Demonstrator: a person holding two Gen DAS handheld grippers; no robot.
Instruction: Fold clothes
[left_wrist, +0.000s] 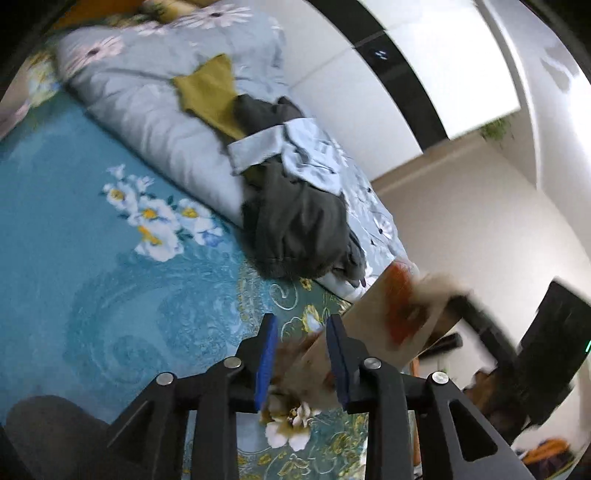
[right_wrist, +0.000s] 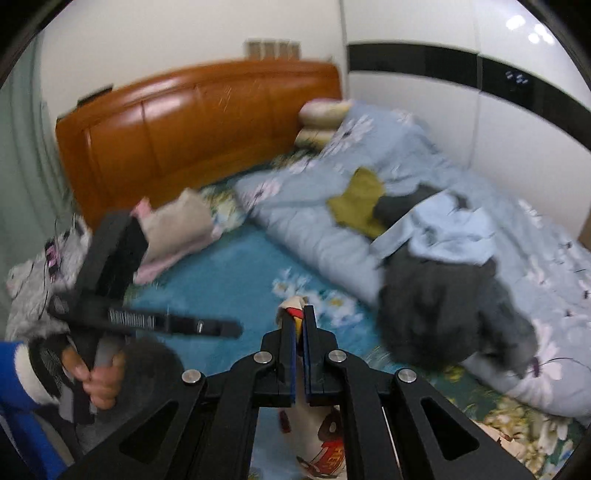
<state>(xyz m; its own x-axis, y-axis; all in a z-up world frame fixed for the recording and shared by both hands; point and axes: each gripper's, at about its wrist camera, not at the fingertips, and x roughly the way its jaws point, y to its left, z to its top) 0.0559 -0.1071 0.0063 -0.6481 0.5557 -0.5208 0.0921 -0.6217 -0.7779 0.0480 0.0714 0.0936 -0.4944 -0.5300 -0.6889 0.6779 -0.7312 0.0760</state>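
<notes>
A cream garment with a red-orange print (left_wrist: 399, 321) hangs stretched between my two grippers above the bed. My left gripper (left_wrist: 303, 332) has its jaws partly apart, and the garment's edge runs between its blue pads. My right gripper (right_wrist: 300, 325) is shut on the same cream garment (right_wrist: 325, 443), whose printed cloth hangs below the fingers. The left gripper also shows in the right wrist view (right_wrist: 147, 321), held in a hand at the left.
A teal flowered bedsheet (left_wrist: 92, 240) covers the bed. A rolled pale blue quilt (right_wrist: 303, 229) lies across it, with a dark grey garment (right_wrist: 443, 310), a light blue shirt (right_wrist: 454, 229) and an olive cloth (right_wrist: 358, 199) piled on top. A wooden headboard (right_wrist: 184, 129) stands behind.
</notes>
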